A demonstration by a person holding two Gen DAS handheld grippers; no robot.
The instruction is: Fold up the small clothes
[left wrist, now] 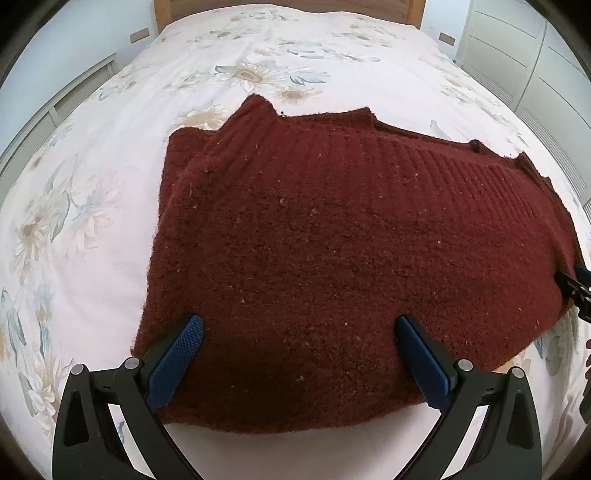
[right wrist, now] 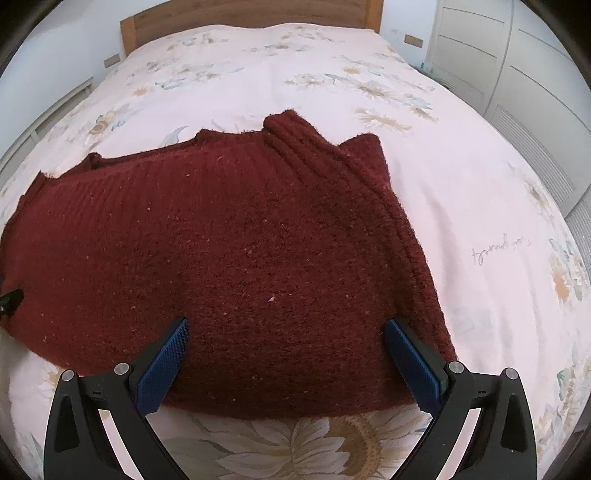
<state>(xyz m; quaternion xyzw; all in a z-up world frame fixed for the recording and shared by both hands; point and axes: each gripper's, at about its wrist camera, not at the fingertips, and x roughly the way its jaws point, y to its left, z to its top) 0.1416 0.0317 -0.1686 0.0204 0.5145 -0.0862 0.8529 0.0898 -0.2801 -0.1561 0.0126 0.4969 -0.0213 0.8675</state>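
A dark red knitted sweater (left wrist: 332, 240) lies folded into a wide rectangle on the bed, its ribbed collar at the far edge. In the right wrist view the same sweater (right wrist: 229, 258) fills the middle, with folded layers stacked along its right side. My left gripper (left wrist: 299, 325) hovers open over the sweater's near left part, blue pads wide apart, nothing between them. My right gripper (right wrist: 286, 325) is open too, above the near right part. The tip of the right gripper (left wrist: 576, 288) shows at the right edge of the left wrist view.
The bed (left wrist: 92, 221) has a pale cover with a flower print and a wooden headboard (right wrist: 251, 14) at the far end. White wardrobe doors (right wrist: 517, 74) stand to the right. A white slatted unit (left wrist: 44, 122) runs along the left side.
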